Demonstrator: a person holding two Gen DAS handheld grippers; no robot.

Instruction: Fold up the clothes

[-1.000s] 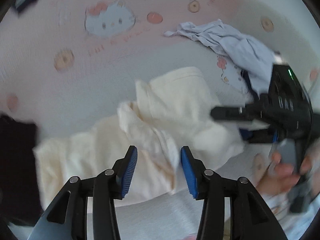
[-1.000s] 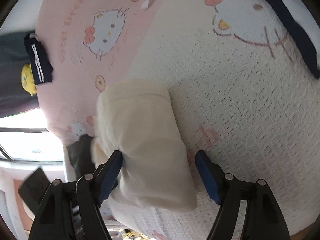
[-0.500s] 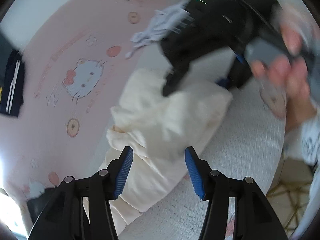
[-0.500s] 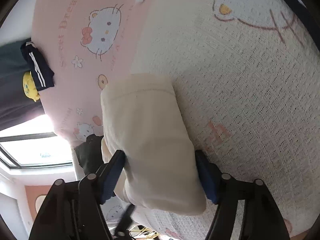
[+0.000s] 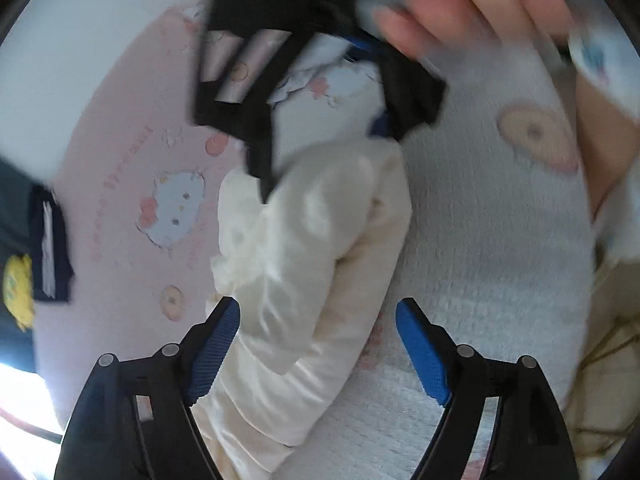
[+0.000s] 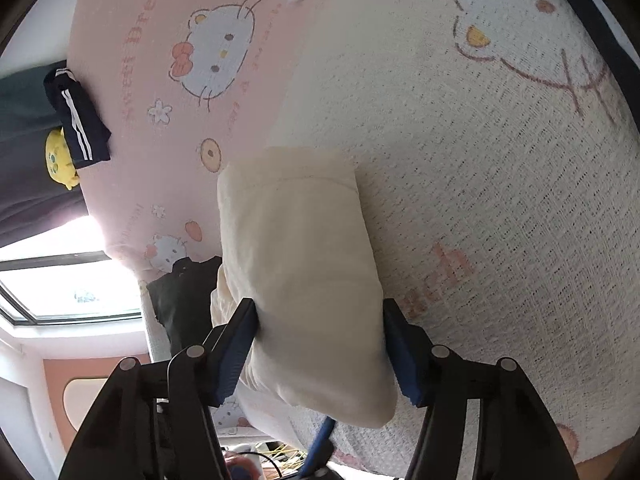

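Cream garment bundled on the bed, both my grippers at it.

My right gripper (image 6: 320, 344) is closing on the folded cream garment (image 6: 296, 264), both blue pads against its sides. My left gripper (image 5: 318, 344) is opening, jaws wide, pads clear of the cloth that lies between them. The garment rests on the white blanket (image 6: 500, 184), beside the pink cartoon-cat sheet (image 6: 168, 92). My hand (image 5: 472, 4) blurs in the left view.

I read pink lettering "Sweet Dream" on the pink bedsheet (image 6: 132, 92), running up the far left of my right tongs. Letters "ach" on the white blanket (image 6: 500, 200), just right of them. Rest illegible.
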